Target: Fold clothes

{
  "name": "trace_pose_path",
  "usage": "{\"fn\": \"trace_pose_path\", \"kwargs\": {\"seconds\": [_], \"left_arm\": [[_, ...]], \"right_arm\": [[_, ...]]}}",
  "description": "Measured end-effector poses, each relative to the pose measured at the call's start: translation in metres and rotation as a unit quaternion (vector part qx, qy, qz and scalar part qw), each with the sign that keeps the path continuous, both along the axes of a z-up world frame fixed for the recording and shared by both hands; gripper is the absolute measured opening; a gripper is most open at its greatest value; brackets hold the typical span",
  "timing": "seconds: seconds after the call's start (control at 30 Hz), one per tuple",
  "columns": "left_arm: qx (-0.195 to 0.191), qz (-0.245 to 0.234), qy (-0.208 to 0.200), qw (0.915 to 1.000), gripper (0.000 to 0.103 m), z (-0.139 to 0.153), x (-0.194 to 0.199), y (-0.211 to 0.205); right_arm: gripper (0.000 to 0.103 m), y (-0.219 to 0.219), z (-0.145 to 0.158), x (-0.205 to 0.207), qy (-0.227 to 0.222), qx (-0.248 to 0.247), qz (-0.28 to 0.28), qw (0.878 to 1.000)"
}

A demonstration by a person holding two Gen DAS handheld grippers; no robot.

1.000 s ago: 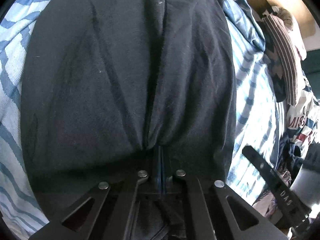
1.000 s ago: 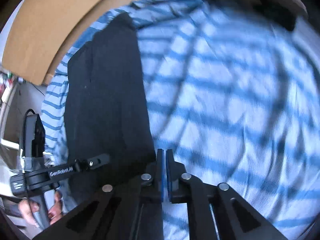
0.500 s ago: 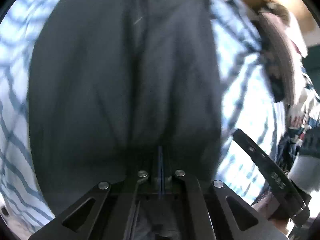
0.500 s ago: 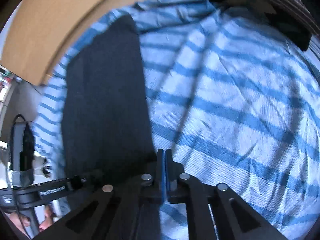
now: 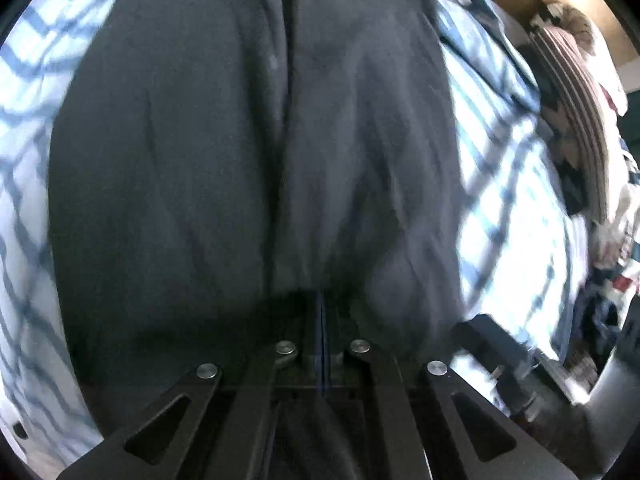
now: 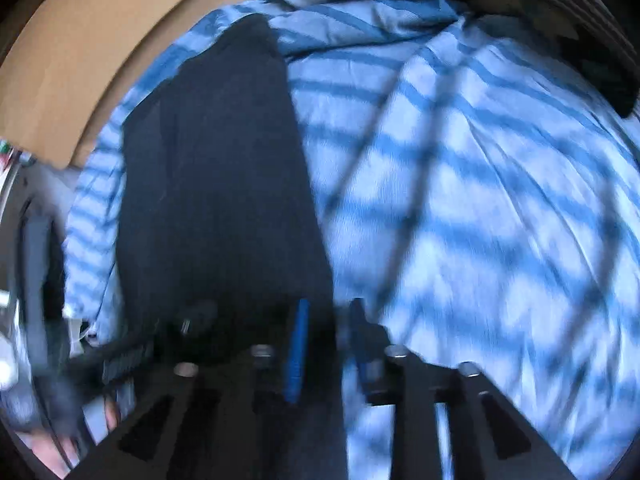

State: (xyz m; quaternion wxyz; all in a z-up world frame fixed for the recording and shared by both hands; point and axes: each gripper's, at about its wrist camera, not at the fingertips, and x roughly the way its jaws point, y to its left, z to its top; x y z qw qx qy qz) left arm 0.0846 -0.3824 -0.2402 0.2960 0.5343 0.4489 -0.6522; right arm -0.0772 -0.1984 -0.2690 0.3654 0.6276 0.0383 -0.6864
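Left wrist view: my left tongs (image 5: 322, 312) clenched on the black garment's (image 5: 248, 140) near hem, lower centre.
Right tongs (image 6: 326, 320): released, straddling the garment's right edge.
Garment: long strip over striped bedsheet (image 6: 480, 200).
Technique: I'd keep corners level.

Both grippers are matte black. The left gripper (image 5: 322, 320) shows four silver screws across six o'clock. The right gripper (image 6: 326, 340) has blue finger pads (image 6: 298, 344).

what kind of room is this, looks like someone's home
Most likely a bedroom at home. The black garment lies spread on a blue-and-white striped bedsheet, a wooden headboard-like panel runs along the far edge, and a heap of other clothes sits piled to one side.
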Motion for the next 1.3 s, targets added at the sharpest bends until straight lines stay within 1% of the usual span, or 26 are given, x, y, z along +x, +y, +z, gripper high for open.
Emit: {"fn": "trace_pose_path", "kwargs": {"seconds": [0.07, 0.1, 0.2, 0.3, 0.33, 0.37, 0.4, 0.47, 0.5, 0.53, 0.57, 0.63, 0.7, 0.73, 0.8, 0.83, 0.87, 0.93, 1.03, 1.07, 1.1, 1.13, 1.17, 1.23, 1.27, 1.3], "left_arm": [[0.015, -0.018, -0.009, 0.9997, 0.003, 0.001, 0.005, 0.02], [0.023, -0.026, -0.015, 0.9993, 0.003, 0.001, 0.007, 0.029], [0.013, -0.046, -0.032, 0.9984, 0.003, -0.003, 0.012, 0.052], [0.004, -0.043, -0.031, 0.9986, 0.003, -0.012, 0.013, 0.059], [0.005, -0.042, -0.029, 0.9987, 0.003, -0.013, 0.013, 0.059], [0.007, -0.041, -0.027, 0.9988, 0.003, -0.014, 0.013, 0.058], [0.008, -0.04, -0.024, 0.9989, 0.003, -0.014, 0.013, 0.058], [0.011, -0.038, -0.019, 0.999, 0.003, -0.016, 0.013, 0.058], [0.013, -0.037, -0.017, 0.9991, 0.003, -0.017, 0.013, 0.058], [0.016, -0.034, -0.011, 0.9992, 0.003, -0.017, 0.014, 0.057], [0.02, -0.031, -0.005, 0.9993, 0.003, -0.018, 0.015, 0.056], [0.027, -0.023, 0.002, 0.9994, 0.003, -0.02, 0.016, 0.055], [0.031, -0.019, 0.004, 0.9993, 0.003, -0.02, 0.015, 0.055], [0.03, -0.02, 0.003, 0.9994, 0.003, -0.02, 0.014, 0.056], [0.028, -0.022, 0.003, 0.9994, 0.003, -0.02, 0.012, 0.057], [0.027, -0.023, 0.002, 0.9994, 0.003, -0.02, 0.01, 0.057], [0.026, -0.024, 0.002, 0.9994, 0.003, -0.02, 0.009, 0.058], [0.024, -0.026, 0.001, 0.9994, 0.003, -0.02, 0.007, 0.059], [0.021, -0.03, 0.0, 0.9994, 0.003, -0.02, 0.003, 0.061], [0.019, -0.031, -0.001, 0.9993, 0.003, -0.02, 0.002, 0.062], [0.018, -0.032, -0.001, 0.9993, 0.003, -0.02, 0.001, 0.062], [0.017, -0.033, -0.002, 0.9993, 0.003, -0.02, 0.0, 0.063], [0.016, -0.034, -0.002, 0.9993, 0.003, -0.02, -0.001, 0.063], [0.026, -0.023, 0.006, 0.9994, 0.003, -0.014, 0.001, 0.065], [0.035, -0.017, 0.021, 0.999, 0.003, -0.007, 0.003, 0.068], [0.04, -0.018, 0.042, 0.9982, 0.003, -0.001, 0.004, 0.072]], "right_arm": [[0.04, 0.012, 0.007, 0.024, 0.014, 0.009, 0.021, 1.0], [0.04, 0.019, 0.004, 0.033, 0.005, 0.011, 0.025, 1.0], [0.043, 0.031, -0.008, 0.05, -0.022, 0.023, 0.027, 0.999], [0.045, 0.03, -0.017, 0.061, -0.013, 0.042, 0.032, 0.999], [0.043, 0.028, -0.015, 0.063, -0.005, 0.045, 0.036, 0.998], [0.032, 0.027, -0.013, 0.066, 0.004, 0.046, 0.046, 0.998], [0.026, 0.026, -0.011, 0.067, 0.012, 0.047, 0.054, 0.997], [0.011, 0.033, -0.007, 0.063, 0.01, 0.047, 0.048, 0.998], [0.006, 0.037, -0.005, 0.061, 0.009, 0.047, 0.044, 0.998], [0.005, 0.041, -0.003, 0.059, 0.008, 0.049, 0.038, 0.998], [0.002, 0.053, -0.001, 0.053, 0.005, 0.057, 0.011, 0.998], [0.002, 0.073, 0.001, 0.045, -0.002, 0.071, -0.034, 0.997], [0.005, 0.081, 0.01, 0.049, -0.002, 0.059, -0.033, 0.998], [0.009, 0.086, 0.015, 0.051, -0.003, 0.053, -0.032, 0.998], [0.027, 0.086, 0.022, 0.054, 0.005, 0.051, -0.039, 0.998], [0.042, 0.083, 0.024, 0.056, 0.012, 0.054, -0.043, 0.998], [0.041, 0.079, 0.024, 0.056, 0.011, 0.054, -0.039, 0.998], [0.042, 0.067, 0.018, 0.058, -0.004, 0.064, -0.021, 0.998], [0.039, 0.057, -0.001, 0.069, -0.038, 0.104, 0.022, 0.994], [0.03, 0.059, -0.004, 0.072, -0.038, 0.107, 0.028, 0.993], [0.023, 0.064, -0.003, 0.073, -0.032, 0.1, 0.032, 0.994], [0.01, 0.074, 0.0, 0.068, -0.036, 0.093, 0.013, 0.995], [0.009, 0.086, 0.004, 0.062, -0.04, 0.089, -0.012, 0.995], [0.009, 0.106, 0.016, 0.057, -0.035, 0.078, -0.042, 0.995], [0.013, 0.115, 0.022, 0.055, -0.034, 0.072, -0.054, 0.995], [0.015, 0.117, 0.03, 0.06, -0.034, 0.056, -0.046, 0.997]]}}
